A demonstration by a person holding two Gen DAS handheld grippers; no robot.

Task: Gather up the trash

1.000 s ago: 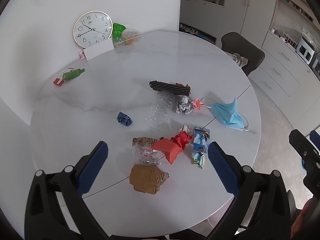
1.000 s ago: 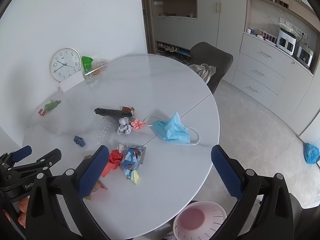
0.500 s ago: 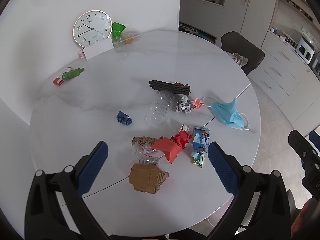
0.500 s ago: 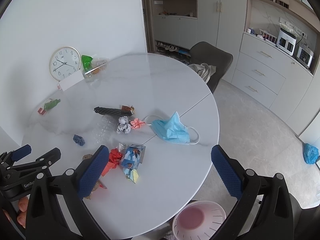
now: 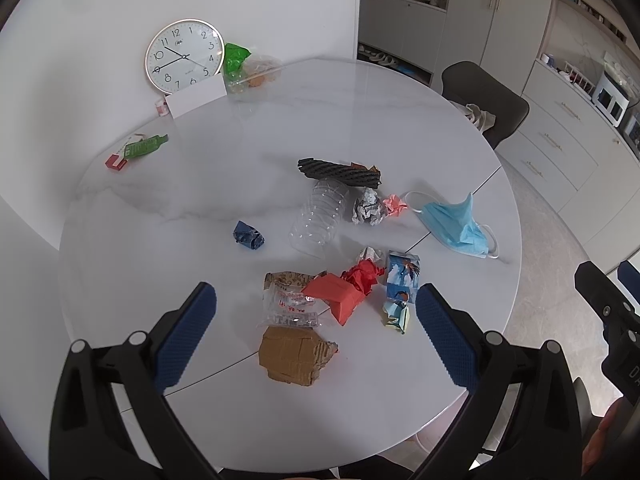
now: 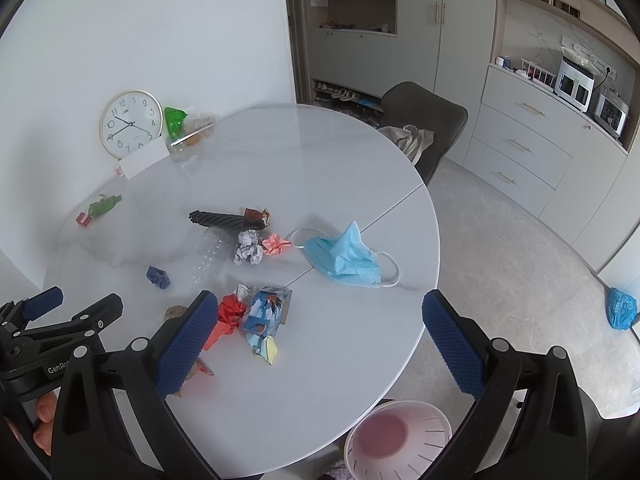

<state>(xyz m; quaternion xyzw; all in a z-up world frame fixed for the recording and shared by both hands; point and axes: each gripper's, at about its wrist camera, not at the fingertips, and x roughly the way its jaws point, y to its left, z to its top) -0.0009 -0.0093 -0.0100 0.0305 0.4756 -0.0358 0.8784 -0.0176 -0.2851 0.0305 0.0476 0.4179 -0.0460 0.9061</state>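
Observation:
Trash lies scattered on the round white table (image 5: 200,208): a brown cardboard piece (image 5: 294,356), a clear wrapper (image 5: 288,306), red paper (image 5: 344,290), a blue printed carton (image 5: 402,274), a crushed clear bottle (image 5: 320,216), a blue surgical mask (image 5: 456,224), a dark blue wad (image 5: 249,235) and a black strip (image 5: 340,172). My left gripper (image 5: 316,320) is open and empty above the cardboard. My right gripper (image 6: 320,332) is open and empty above the table's near edge, right of the carton (image 6: 267,310). The mask (image 6: 346,258) lies ahead of it.
A white and pink bin (image 6: 396,440) stands on the floor below the table edge. A wall clock (image 5: 184,56), a white card and green bags lean at the table's far side. A dark chair (image 6: 424,124) stands behind the table. Cabinets line the right wall.
Both views have shifted very slightly; the grippers stay open and no trash has moved.

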